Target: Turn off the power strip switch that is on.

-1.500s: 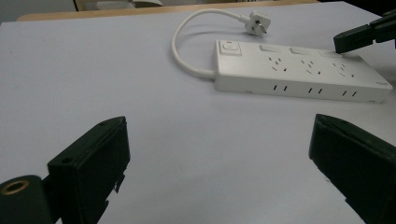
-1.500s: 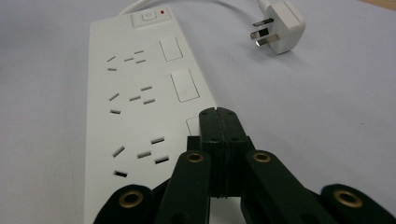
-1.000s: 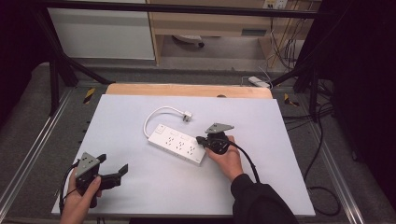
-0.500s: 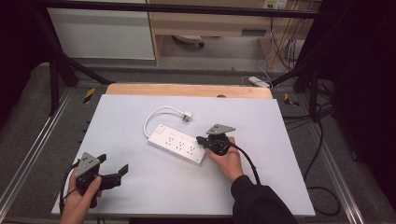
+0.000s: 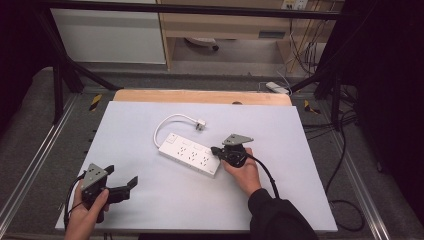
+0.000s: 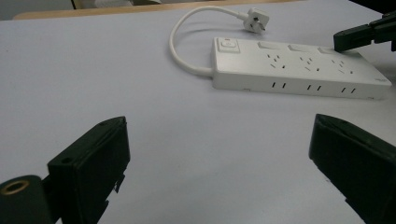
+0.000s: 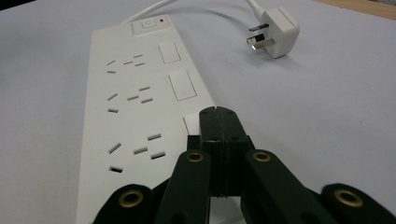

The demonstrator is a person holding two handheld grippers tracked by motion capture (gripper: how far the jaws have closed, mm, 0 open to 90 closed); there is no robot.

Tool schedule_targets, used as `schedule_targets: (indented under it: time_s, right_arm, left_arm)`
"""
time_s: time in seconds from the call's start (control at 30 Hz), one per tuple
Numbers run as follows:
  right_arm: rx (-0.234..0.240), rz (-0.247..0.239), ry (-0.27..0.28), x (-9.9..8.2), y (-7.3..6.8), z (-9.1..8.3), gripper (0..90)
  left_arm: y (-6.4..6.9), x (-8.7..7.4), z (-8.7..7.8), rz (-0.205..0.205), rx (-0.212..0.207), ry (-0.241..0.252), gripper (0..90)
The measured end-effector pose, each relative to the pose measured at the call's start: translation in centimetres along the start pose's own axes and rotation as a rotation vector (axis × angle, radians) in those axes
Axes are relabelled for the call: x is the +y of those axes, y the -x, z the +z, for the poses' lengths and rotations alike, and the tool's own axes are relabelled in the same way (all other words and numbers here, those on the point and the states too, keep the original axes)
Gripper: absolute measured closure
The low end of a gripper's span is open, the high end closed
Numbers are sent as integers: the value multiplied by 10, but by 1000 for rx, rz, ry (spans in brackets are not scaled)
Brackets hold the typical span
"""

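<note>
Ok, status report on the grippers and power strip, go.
Right gripper shut, tips over the power strip's end switch. Left gripper open, empty, off to the side. Plug loose on table; nothing blocking.

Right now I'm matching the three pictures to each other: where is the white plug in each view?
High view: white plug at centre, beyond the power strip.
Left gripper view: plug at top, right of centre.
Right gripper view: plug at upper right.
Shared landmark: the power strip's switch end.

White power strip (image 5: 191, 155), flat, mid-table, unplugged
</note>
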State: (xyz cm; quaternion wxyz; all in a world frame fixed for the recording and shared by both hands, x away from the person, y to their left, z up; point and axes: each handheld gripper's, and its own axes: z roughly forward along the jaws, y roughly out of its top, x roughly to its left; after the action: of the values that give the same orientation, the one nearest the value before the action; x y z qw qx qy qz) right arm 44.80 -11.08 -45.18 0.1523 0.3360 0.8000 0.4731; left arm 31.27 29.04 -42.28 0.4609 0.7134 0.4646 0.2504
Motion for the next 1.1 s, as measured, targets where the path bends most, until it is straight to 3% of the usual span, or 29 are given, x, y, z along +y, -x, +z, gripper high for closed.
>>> schedule_targets:
  time_s: [0.5,1.1]
  right_arm:
    - [-11,12,-7,1,0,-1,900]
    - [-9,28,23,12,-1,-17,875]
  left_arm:
    - [0,0,0,2,2,2,51]
    - [0,0,0,5,4,0,51]
